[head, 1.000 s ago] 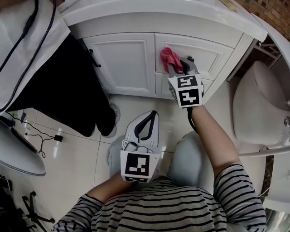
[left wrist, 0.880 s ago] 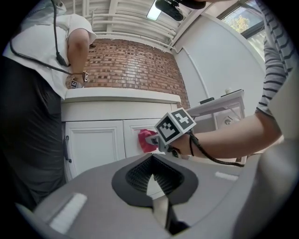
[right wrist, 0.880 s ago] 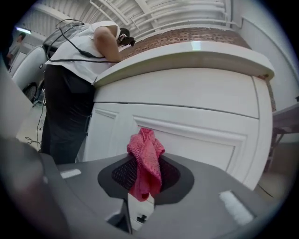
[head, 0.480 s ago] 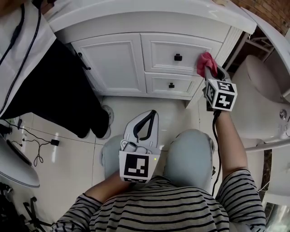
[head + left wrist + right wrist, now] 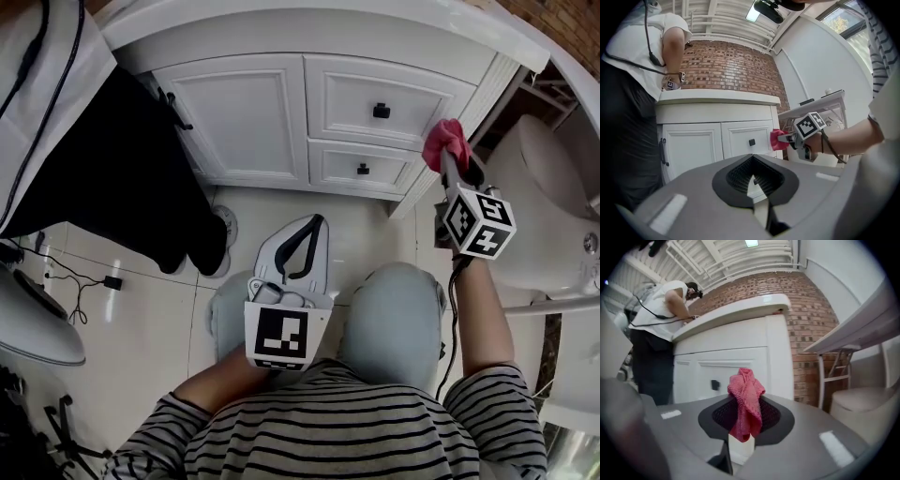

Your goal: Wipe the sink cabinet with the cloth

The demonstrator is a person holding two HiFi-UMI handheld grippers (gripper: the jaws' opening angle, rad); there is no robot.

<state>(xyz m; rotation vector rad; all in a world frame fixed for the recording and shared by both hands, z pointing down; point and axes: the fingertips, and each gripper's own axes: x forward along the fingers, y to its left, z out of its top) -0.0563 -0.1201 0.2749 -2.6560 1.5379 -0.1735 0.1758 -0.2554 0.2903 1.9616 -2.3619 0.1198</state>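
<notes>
The white sink cabinet (image 5: 251, 112) has a door on the left and two drawers with black knobs on the right. My right gripper (image 5: 450, 165) is shut on a bunched pink cloth (image 5: 444, 142), held at the cabinet's right front corner post. In the right gripper view the cloth (image 5: 746, 401) stands up out of the jaws in front of the cabinet (image 5: 740, 355). My left gripper (image 5: 314, 232) hovers over my lap, shut and holding nothing. The left gripper view shows the cabinet (image 5: 708, 140), the cloth (image 5: 777, 139) and the right gripper (image 5: 788, 138).
A person in a white top and dark trousers (image 5: 141, 178) stands at the cabinet's left side. A toilet (image 5: 544, 206) sits to the right, next to a metal stand (image 5: 834, 366) and a brick wall (image 5: 806, 319). Cables (image 5: 80, 277) lie on the tiled floor at left.
My right gripper has carried the cloth rightwards from the upper drawer front to the cabinet's right corner. The left gripper has stayed over my lap.
</notes>
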